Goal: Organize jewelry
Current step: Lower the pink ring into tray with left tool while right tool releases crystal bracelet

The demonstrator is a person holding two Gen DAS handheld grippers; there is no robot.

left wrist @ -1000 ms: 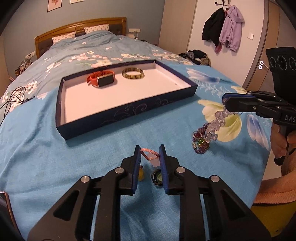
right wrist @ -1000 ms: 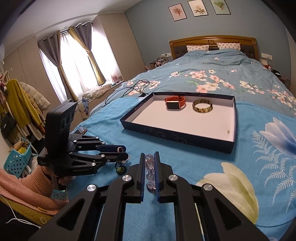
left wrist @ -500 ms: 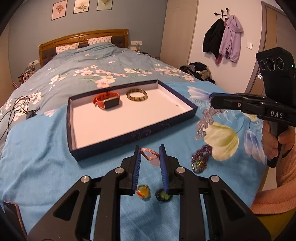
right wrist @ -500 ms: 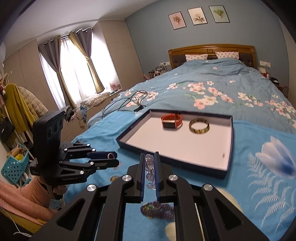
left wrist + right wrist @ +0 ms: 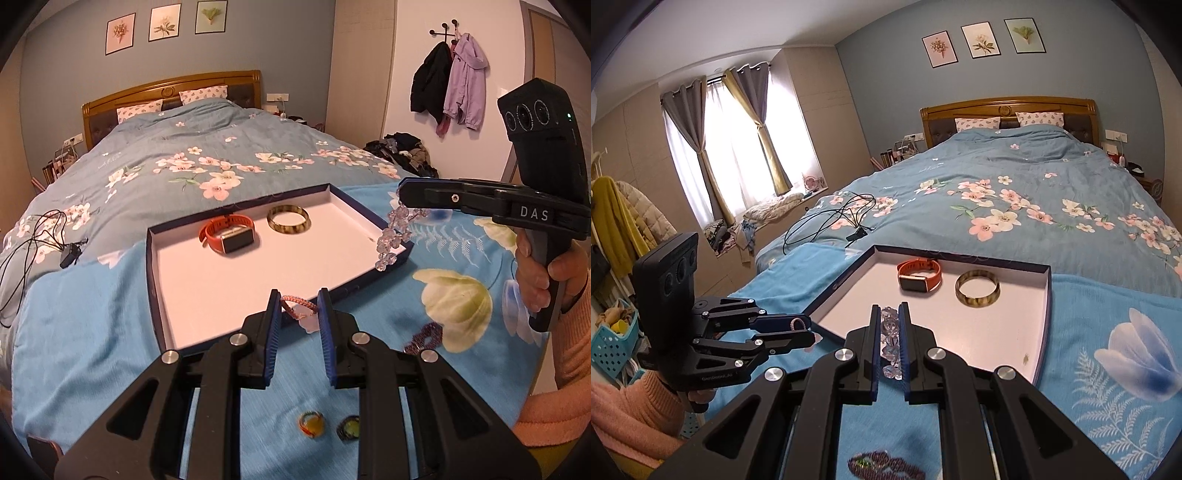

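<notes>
Both bracelets are hanging higher and nearer the tray (image 5: 155, 280) than a second ago: the clear bead bracelet (image 5: 393, 236) is dangling over the tray's right corner, pinched in the nearly closed right gripper (image 5: 887, 334). The left gripper (image 5: 297, 314) is clamping the pink braided bracelet (image 5: 295, 304) just above the tray's near edge. Inside the tray, the orange watch (image 5: 229, 236) and the bangle (image 5: 289, 219) are lying side by side, while two rings (image 5: 312, 424) and a purple bead bracelet (image 5: 423, 338) are resting on the bed (image 5: 92, 332).

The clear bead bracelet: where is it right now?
The clear bead bracelet hangs from the shut right claw, over the near right corner of the tray, in the left wrist view.
</notes>
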